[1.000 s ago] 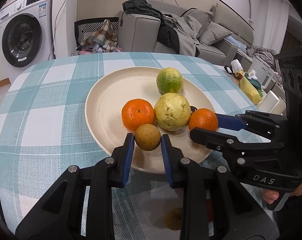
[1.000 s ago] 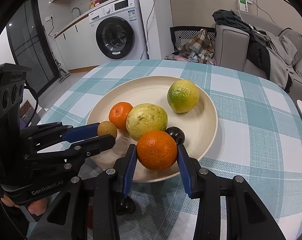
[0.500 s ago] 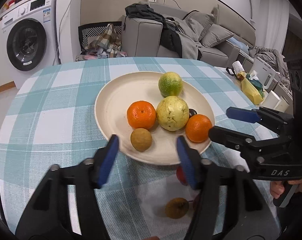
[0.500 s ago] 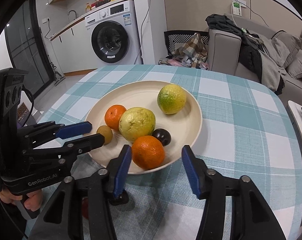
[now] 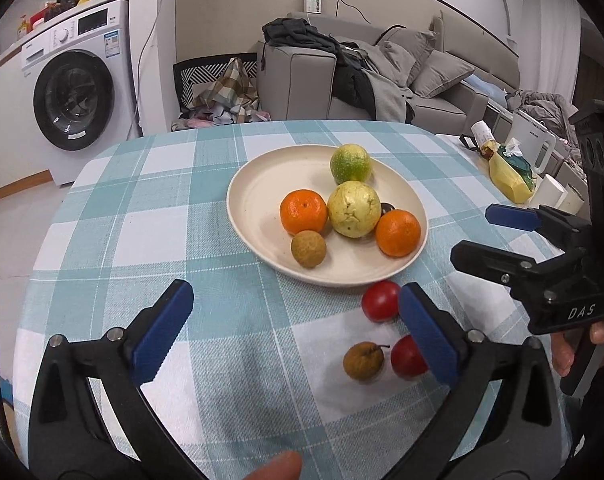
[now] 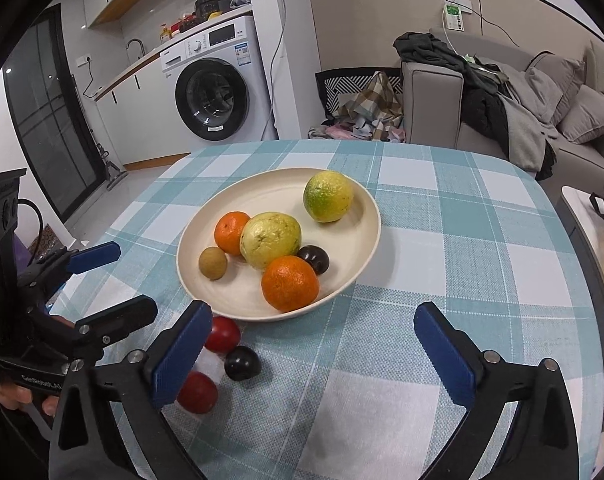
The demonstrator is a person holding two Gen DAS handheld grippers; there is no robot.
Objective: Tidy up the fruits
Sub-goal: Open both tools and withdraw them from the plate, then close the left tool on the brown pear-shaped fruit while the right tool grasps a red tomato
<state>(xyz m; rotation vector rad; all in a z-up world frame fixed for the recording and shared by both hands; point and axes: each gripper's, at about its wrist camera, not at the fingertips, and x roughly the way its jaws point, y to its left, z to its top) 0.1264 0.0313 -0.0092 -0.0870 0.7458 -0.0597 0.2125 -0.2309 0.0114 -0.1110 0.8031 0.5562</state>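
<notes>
Checked teal tablecloth (image 5: 150, 216) lies bare at nine o'clock of round cream plate (image 5: 254, 200); red fruits (image 5: 379, 301) crowd its six o'clock. Left gripper (image 5: 298, 332) and right gripper (image 6: 313, 354) gape wide, empty.

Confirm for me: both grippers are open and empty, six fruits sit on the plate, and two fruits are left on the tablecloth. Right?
Not quite: four fruits are left on the tablecloth, not two. The left wrist view shows two red fruits and a small brown fruit; the right wrist view adds a dark plum.
</notes>
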